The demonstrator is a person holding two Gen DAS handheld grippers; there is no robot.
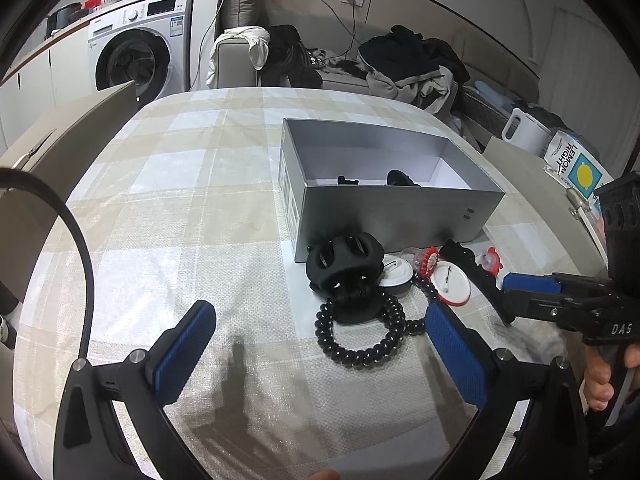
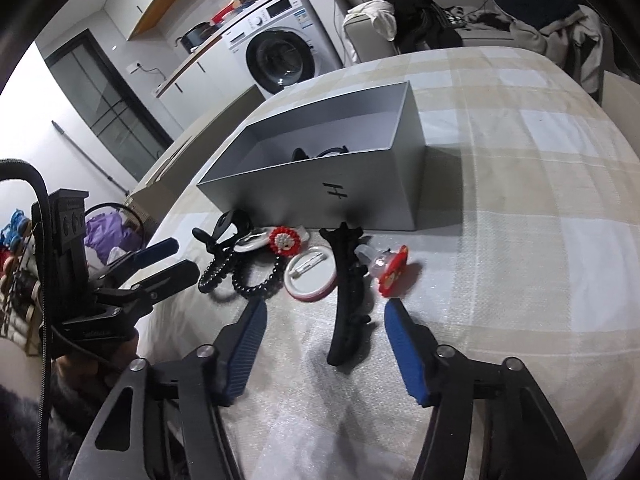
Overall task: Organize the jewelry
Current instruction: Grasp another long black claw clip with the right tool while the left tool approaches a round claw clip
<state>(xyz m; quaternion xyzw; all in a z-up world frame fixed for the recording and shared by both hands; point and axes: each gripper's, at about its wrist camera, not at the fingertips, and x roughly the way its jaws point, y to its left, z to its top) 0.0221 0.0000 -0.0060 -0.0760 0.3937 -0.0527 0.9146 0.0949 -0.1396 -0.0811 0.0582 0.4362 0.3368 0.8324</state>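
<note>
Both claws hovering over the jewelry pile by the grey box (image 2: 340,196)

Long black hair clip (image 2: 347,296) lies at 12 o'clock between the right gripper (image 2: 326,344) pads, axis along them, untouched, jaws partly apart. Left gripper (image 1: 320,352) is wide open, empty; coil tie (image 1: 360,336) at its 1 o'clock.

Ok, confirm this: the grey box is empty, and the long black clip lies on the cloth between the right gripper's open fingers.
One thing is wrong: the grey box is not empty. The right wrist view shows dark items already lying inside it. The rest stands: the long black clip lies on the cloth between the right gripper's fingers, which do not press on it.
</note>
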